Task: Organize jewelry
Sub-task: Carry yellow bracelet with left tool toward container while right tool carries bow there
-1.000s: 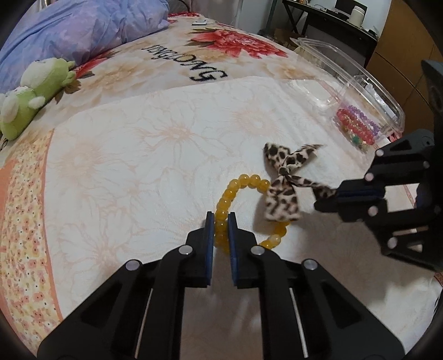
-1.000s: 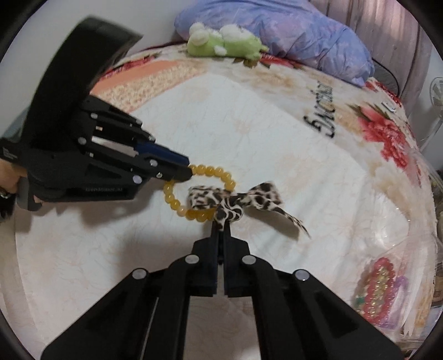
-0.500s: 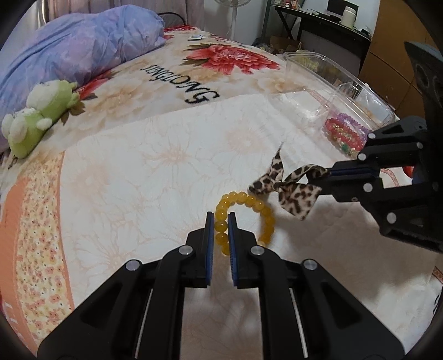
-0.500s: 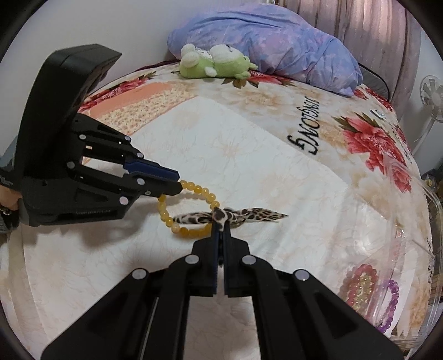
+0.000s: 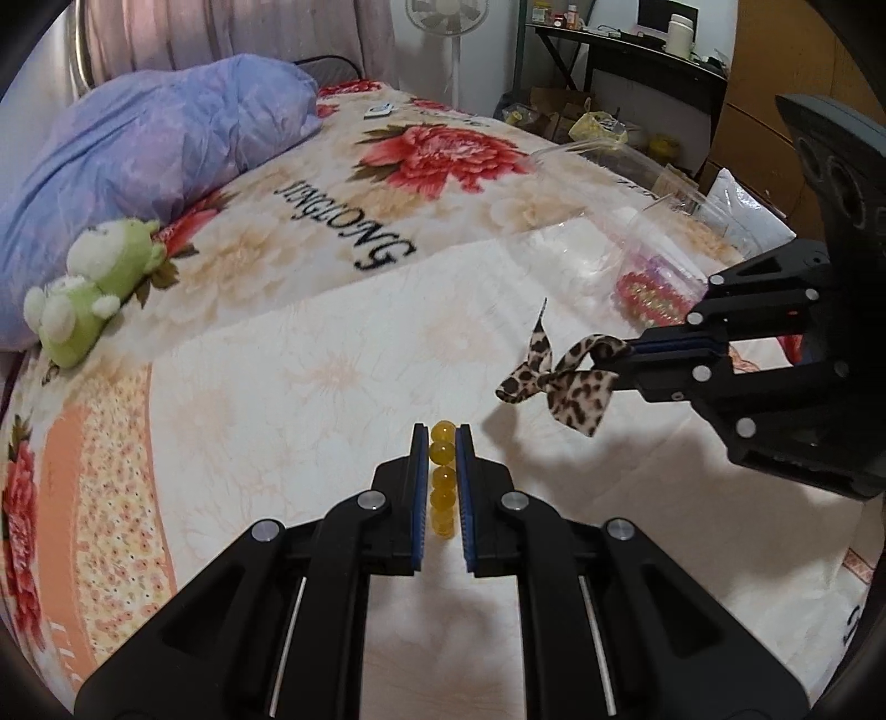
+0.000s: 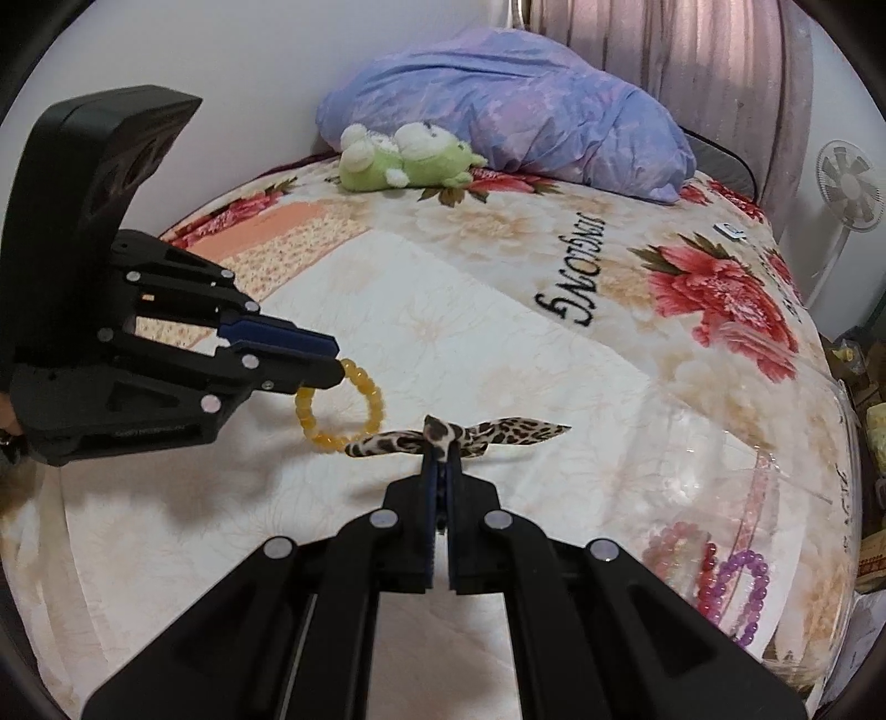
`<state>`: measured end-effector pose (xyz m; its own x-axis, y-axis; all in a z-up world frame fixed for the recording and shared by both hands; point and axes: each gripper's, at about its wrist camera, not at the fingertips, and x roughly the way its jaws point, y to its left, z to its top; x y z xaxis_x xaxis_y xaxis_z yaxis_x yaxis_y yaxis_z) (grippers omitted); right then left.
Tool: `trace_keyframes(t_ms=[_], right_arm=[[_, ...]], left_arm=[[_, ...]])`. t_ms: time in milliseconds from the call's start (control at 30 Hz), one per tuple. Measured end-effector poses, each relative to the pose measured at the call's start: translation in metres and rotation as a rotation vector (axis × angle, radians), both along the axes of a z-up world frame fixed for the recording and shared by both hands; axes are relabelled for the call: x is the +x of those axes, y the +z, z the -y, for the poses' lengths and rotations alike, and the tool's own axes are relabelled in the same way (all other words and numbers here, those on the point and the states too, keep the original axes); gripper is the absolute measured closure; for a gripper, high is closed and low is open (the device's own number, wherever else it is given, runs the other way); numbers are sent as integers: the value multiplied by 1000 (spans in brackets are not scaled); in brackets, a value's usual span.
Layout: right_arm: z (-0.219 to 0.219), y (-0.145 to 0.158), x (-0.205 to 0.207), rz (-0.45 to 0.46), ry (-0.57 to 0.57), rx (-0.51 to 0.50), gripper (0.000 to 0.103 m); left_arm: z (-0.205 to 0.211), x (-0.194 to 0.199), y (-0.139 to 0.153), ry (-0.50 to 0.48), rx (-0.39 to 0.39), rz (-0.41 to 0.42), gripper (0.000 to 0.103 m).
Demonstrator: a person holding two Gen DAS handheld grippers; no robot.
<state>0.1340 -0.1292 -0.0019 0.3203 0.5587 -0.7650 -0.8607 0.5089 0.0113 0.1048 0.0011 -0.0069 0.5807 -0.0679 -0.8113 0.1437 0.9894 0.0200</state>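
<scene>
My left gripper [image 5: 442, 440] is shut on a yellow bead bracelet [image 5: 443, 479] and holds it above the bed; in the right wrist view the bracelet [image 6: 339, 412] hangs as a loop from the left gripper [image 6: 332, 363]. My right gripper [image 6: 441, 462] is shut on a leopard-print bow [image 6: 459, 435] and holds it in the air, apart from the bracelet. The bow [image 5: 559, 376] and the right gripper [image 5: 637, 354] show at the right of the left wrist view.
A clear plastic box [image 6: 797, 531] with red, pink and purple bead bracelets [image 6: 731, 576] sits at the bed's right edge. A green plush toy [image 5: 94, 288] and a purple pillow [image 5: 144, 149] lie at the head. A fan [image 5: 446, 22] and desk [image 5: 626, 50] stand beyond.
Both grippers have lifted off the bed. The bow, earlier lying against the bracelet, now hangs apart from it in the right gripper. The bracelet has risen in the left gripper.
</scene>
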Motion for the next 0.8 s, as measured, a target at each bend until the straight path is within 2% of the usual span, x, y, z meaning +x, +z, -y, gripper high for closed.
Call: trace_keyframes(t_ms=[533, 800], right_arm=[[52, 36, 13, 21, -73, 100, 100], [86, 49, 22, 28, -121, 141, 100]], left_arm=[[51, 11, 38, -45, 55, 25, 93], [80, 25, 54, -80, 47, 32, 93]])
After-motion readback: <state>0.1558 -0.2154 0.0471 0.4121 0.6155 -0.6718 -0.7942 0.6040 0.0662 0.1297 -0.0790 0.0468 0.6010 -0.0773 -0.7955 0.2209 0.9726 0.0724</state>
